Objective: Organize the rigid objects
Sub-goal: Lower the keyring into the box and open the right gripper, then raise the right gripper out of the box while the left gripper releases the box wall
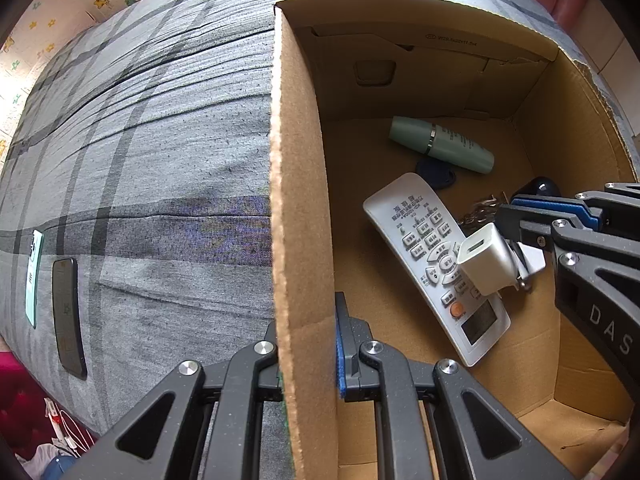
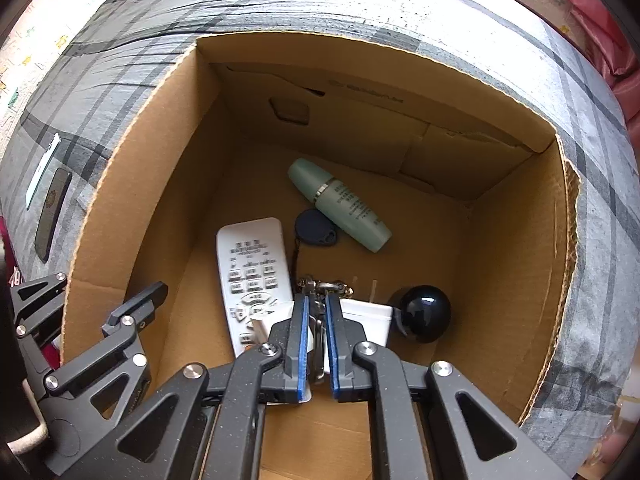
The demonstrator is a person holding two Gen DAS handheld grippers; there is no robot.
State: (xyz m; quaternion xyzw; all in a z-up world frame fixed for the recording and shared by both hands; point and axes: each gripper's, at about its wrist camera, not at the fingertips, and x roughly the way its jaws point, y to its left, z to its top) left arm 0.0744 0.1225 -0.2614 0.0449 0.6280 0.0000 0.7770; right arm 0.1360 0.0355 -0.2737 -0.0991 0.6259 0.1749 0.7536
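A grey checked bed [image 1: 160, 160] carries an open cardboard box [image 2: 520, 260], its far wall printed with a size code too blurred to read surely. The left tongs [image 1: 308, 344] are clamped on the box's left wall. The right tongs [image 2: 316, 320], lettered "DAS", pinch a white charger [image 1: 486, 260] over the remote [image 1: 432, 264], labelled in Chinese, near a green bottle [image 2: 340, 204].
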